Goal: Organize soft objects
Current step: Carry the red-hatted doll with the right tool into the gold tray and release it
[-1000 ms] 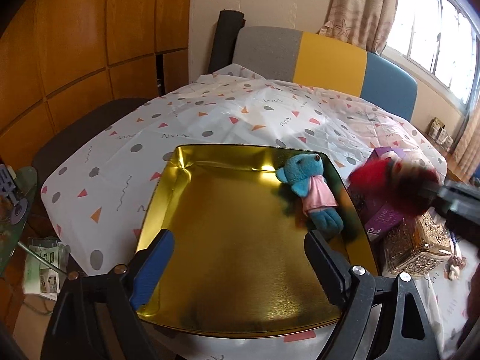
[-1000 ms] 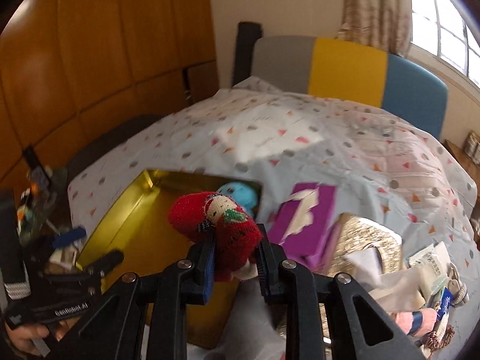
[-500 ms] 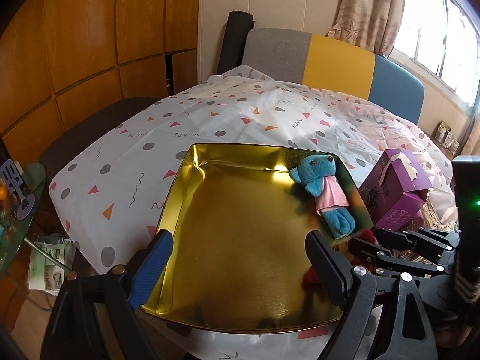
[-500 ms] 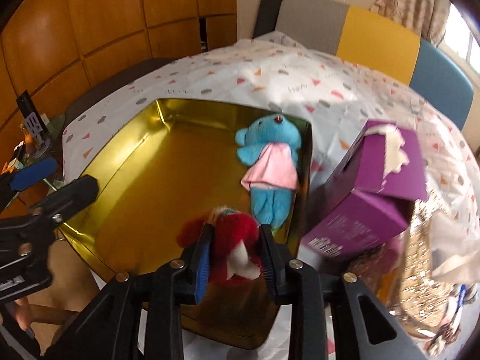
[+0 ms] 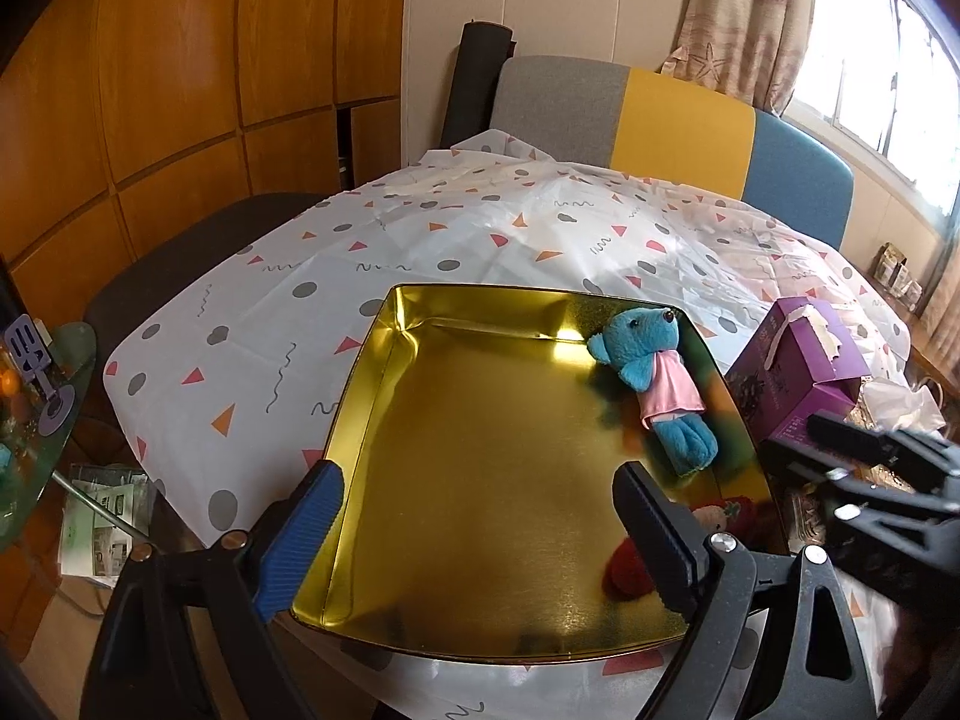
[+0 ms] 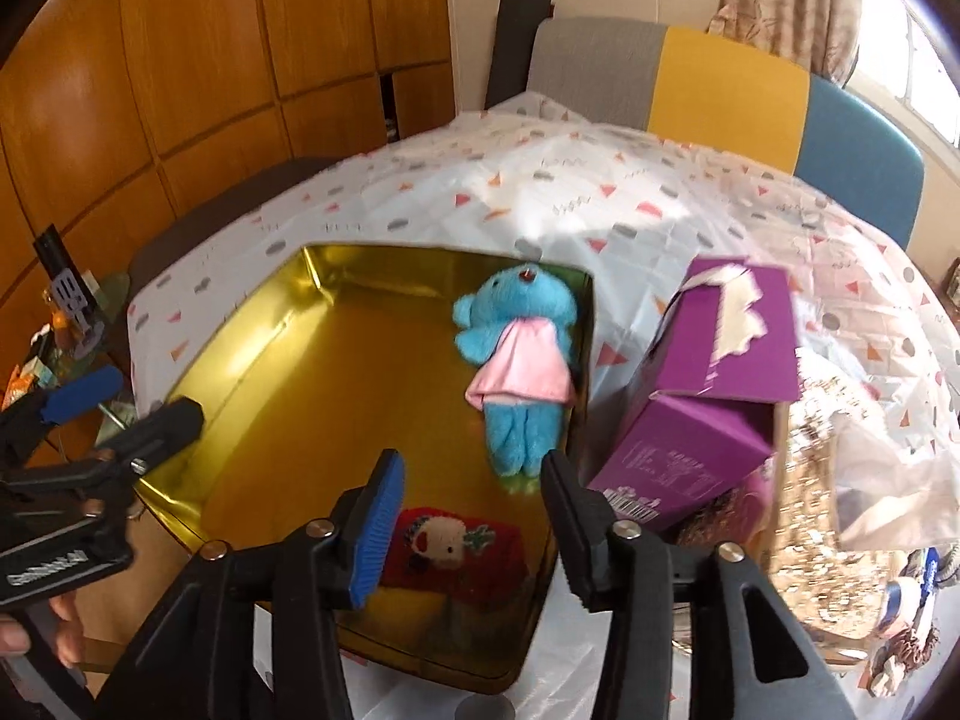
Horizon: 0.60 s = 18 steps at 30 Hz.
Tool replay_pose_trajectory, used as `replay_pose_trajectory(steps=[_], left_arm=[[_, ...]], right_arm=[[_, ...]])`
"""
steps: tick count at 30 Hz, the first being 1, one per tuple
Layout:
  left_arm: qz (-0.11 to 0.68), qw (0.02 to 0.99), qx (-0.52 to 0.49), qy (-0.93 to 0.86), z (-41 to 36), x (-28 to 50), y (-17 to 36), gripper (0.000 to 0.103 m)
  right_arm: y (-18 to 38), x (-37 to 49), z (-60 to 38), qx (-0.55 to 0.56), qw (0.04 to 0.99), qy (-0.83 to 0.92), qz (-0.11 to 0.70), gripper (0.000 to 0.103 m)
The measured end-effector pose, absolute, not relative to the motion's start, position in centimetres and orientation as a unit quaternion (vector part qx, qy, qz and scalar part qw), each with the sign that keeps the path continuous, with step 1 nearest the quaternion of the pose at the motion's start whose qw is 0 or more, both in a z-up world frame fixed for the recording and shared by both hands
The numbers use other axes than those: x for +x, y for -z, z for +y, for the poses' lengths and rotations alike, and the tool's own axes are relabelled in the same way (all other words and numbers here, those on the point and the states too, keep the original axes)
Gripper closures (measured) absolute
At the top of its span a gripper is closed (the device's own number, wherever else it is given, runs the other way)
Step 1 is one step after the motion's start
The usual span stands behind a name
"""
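Observation:
A gold tin tray [image 5: 480,480] [image 6: 288,372] lies on the spotted tablecloth. A blue teddy in a pink dress [image 5: 654,378] [image 6: 522,366] lies along the tray's right side. A red strawberry plush [image 6: 450,546] [image 5: 624,564] lies in the tray's near right corner. My right gripper [image 6: 474,516] is open just above the red plush and holds nothing. My left gripper [image 5: 474,534] is open and empty over the tray's near edge. In the left wrist view the right gripper [image 5: 864,480] shows at the right.
A purple box [image 6: 714,390] [image 5: 798,372] stands just right of the tray, over a gold patterned box [image 6: 798,516]. A crumpled plastic bag [image 6: 888,468] lies at the far right. A chair with grey, yellow and blue back [image 5: 660,120] stands behind the table. A glass side table [image 5: 36,408] is at left.
My right gripper carried the red plush down into the tray's near right corner, opened and let it go. The plush now lies in the tray. The left gripper stayed open.

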<state>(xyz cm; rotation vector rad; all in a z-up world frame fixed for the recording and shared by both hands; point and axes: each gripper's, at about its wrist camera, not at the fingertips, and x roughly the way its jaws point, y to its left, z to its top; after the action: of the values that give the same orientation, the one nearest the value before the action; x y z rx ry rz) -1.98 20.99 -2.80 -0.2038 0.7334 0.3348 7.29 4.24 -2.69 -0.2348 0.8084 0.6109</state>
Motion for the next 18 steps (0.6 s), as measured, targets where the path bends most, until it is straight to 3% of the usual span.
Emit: replay_pose_trajectory(steps=[18], left_arm=[[0.36,0.923,-0.065,-0.124,17.9,-1.7,2.2,0.011]], right_arm=[[-2.5,8.0,-9.9,-0.041,0.932,-0.154,0.326,0.042]])
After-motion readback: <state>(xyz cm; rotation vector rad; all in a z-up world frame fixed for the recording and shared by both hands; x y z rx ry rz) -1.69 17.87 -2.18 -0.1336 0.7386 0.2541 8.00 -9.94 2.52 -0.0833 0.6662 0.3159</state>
